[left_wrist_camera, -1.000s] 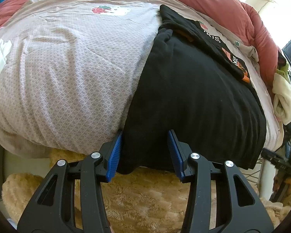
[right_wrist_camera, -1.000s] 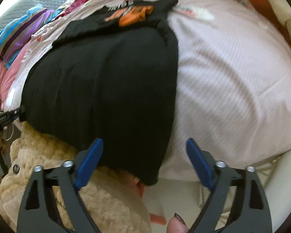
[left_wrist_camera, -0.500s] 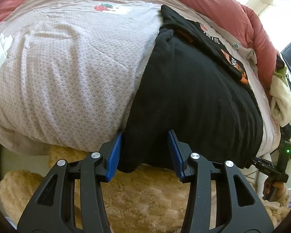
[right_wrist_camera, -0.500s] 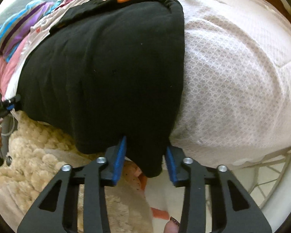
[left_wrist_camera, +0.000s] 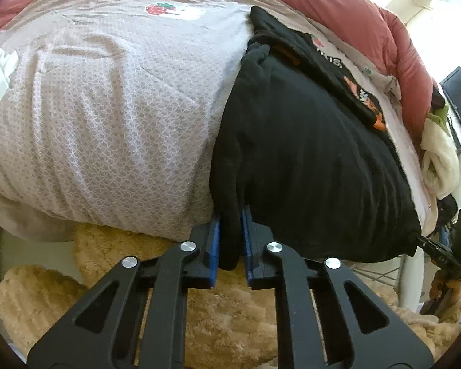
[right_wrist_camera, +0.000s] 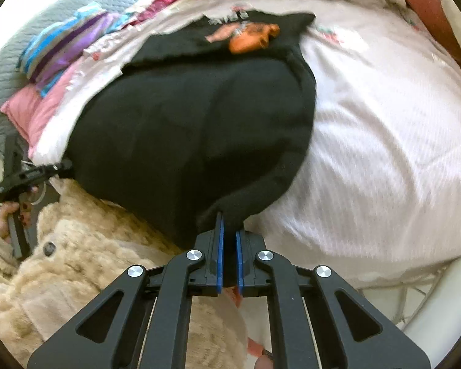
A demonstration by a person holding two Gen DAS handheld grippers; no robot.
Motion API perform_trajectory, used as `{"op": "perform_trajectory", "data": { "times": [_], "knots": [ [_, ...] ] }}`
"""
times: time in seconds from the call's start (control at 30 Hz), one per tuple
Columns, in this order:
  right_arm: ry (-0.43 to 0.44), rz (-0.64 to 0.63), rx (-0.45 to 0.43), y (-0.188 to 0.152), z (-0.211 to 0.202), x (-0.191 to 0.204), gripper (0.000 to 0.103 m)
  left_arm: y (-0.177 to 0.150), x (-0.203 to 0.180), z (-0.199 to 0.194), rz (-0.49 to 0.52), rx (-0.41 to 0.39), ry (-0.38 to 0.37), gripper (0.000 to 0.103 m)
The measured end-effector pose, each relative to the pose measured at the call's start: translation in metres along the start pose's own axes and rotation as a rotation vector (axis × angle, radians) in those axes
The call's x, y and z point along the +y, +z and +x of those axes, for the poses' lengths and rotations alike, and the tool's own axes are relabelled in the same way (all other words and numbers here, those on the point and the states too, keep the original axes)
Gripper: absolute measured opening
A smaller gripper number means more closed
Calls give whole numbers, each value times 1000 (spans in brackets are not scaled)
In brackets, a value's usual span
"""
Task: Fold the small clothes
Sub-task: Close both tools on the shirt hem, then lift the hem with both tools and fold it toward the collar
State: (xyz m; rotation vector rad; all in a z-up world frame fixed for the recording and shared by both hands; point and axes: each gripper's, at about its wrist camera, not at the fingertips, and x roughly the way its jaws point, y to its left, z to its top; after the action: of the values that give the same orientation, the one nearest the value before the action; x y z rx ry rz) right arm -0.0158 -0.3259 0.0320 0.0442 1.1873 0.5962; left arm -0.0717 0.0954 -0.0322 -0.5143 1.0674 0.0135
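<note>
At bed edge (left_wrist_camera: 113,209): both claws w/ black garment (left_wrist_camera: 307,160) corners

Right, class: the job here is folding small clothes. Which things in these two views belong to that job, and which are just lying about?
Part of the job:
- black garment, spread on the bed
- left gripper, shut on its near hem corner
- right gripper, shut on the other near corner

Just lying about:
- patterned bedspread
- red quilt
- striped cloth
- dark screen
</note>
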Motion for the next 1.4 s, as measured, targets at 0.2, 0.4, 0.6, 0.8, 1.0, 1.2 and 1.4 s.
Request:
{"op": "perform_trajectory", "data": {
  "times": [0.2, 0.4, 0.6, 0.8, 1.0, 1.2, 1.4],
  "knots": [
    [39, 5, -91, 18, -25, -3, 5, 10, -10, -24, 12, -80, -22, 4],
    [51, 47, -193, 36, -47, -11, 5, 38, -24, -56, 41, -189, -43, 3],
    [19, 45, -294, 54, -67, -17, 5, 63, -34, -67, 45, -242, -58, 3],
    [-33, 22, -372, 74, -80, -19, 5, 92, -47, -82, 31, -326, -77, 3],
    [-41, 26, -427, 95, -82, -21, 5, 117, -61, -88, 44, -361, -72, 3],
    [-37, 59, -471, 113, -78, -29, 5, 140, -70, -82, 50, -371, -67, 3],
    [-9, 111, -486, 130, -75, -38, 5, 165, -71, -73, 34, -351, -79, 3]
  ]
}}
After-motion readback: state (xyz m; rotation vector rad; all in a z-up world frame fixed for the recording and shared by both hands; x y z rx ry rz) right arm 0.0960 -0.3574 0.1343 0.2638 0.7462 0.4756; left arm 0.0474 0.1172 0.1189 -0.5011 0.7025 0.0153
